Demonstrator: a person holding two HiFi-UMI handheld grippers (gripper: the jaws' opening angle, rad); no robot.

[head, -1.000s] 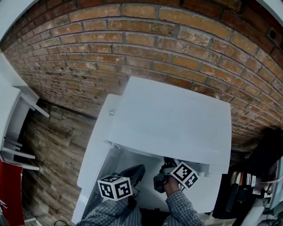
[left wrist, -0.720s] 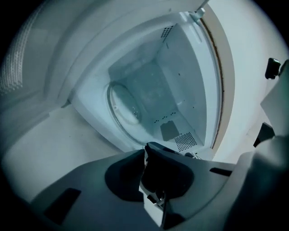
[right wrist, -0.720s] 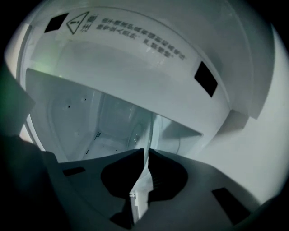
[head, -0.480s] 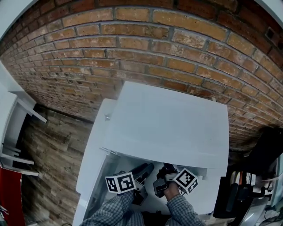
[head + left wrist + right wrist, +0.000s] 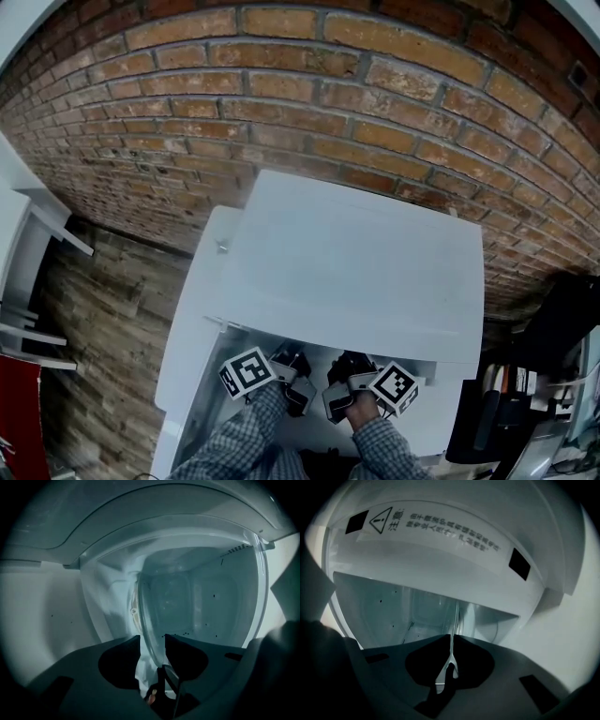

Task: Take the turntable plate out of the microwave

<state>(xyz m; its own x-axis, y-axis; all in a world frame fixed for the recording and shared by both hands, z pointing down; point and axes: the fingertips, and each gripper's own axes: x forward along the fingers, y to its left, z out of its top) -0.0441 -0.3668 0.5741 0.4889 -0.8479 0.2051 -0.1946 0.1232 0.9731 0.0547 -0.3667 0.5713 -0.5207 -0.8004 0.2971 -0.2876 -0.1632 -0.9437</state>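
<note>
Jaws of the left gripper (image 5: pixel 152 641) have just been opening and stand wide, straddling the turntable plate (image 5: pixel 201 606) rim without pinching. It has moved in beside the right gripper (image 5: pixel 451 637), clamped on that rim. Two-handed lift likely next. Plate is inside the microwave (image 5: pixel 356 262), hidden from the head view; only the gripper views show it.

One microwave (image 5: pixel 347 262), one plate (image 5: pixel 201 606) — two claws (image 5: pixel 153 641) (image 5: pixel 451 638)
</note>
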